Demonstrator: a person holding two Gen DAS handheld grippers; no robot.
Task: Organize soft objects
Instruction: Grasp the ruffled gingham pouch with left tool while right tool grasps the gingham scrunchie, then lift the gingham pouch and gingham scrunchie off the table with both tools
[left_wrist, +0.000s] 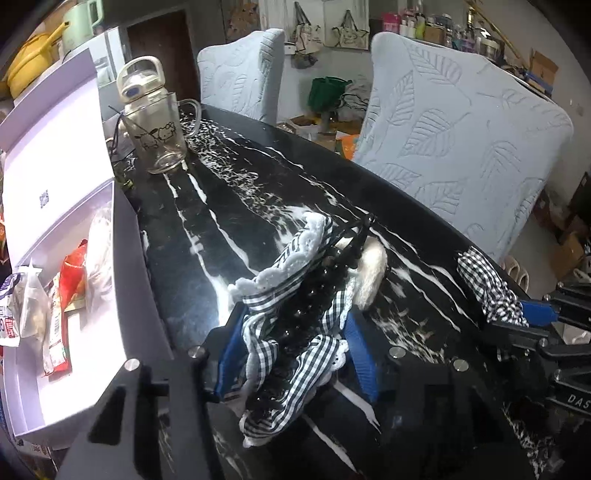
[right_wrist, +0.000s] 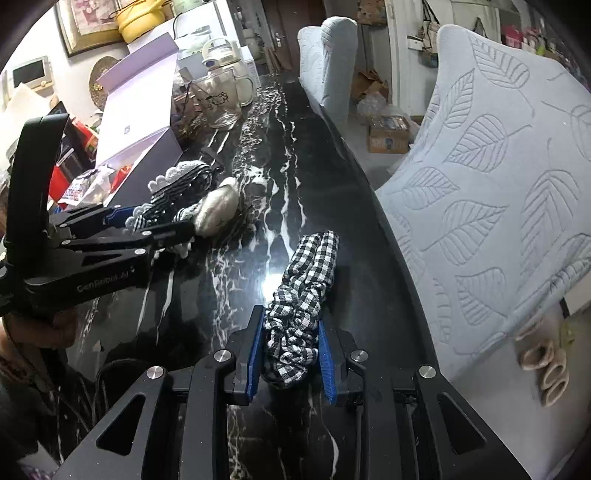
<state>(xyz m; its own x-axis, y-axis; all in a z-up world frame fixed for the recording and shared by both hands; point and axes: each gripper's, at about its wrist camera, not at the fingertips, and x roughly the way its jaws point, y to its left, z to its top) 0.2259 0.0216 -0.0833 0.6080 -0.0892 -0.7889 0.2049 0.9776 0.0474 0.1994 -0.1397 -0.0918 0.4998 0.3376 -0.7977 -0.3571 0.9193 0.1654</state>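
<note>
Black marble-look table (left_wrist: 258, 206), white-veined, glossy; bearing all items below.
Pale blue chair covers (left_wrist: 461, 155), leaf-embossed, along the far table edge.
Lilac gift box (left_wrist: 125, 280), lid raised, at the left end of the table; snack packets (left_wrist: 59, 306) inside.
Clear glass mug (left_wrist: 162, 136) with cartoon print, upright near the box; cream water bottle (left_wrist: 138, 79) just behind.
Gingham hair accessory with white lace trim and black beaded band (left_wrist: 295, 314), cream fluffy pom-pom (left_wrist: 371, 273) at its far end; lying between the fingers of the left gripper (left_wrist: 291, 354), blue pads pressed against the bunched fabric on both sides. Judged soft, light, floppy; lace and beads prone to snagging, loose ends prone to trailing. Best hold: across the thick gathered middle, as now.
Black-and-white gingham scrunchie (right_wrist: 303, 295), over the table nearer the chairs; pinched firmly in the right gripper (right_wrist: 291, 354), jaws nearly together, fabric squeezed flat. Judged very light, compressible, non-fragile; secure grip anywhere on the ring.
</note>
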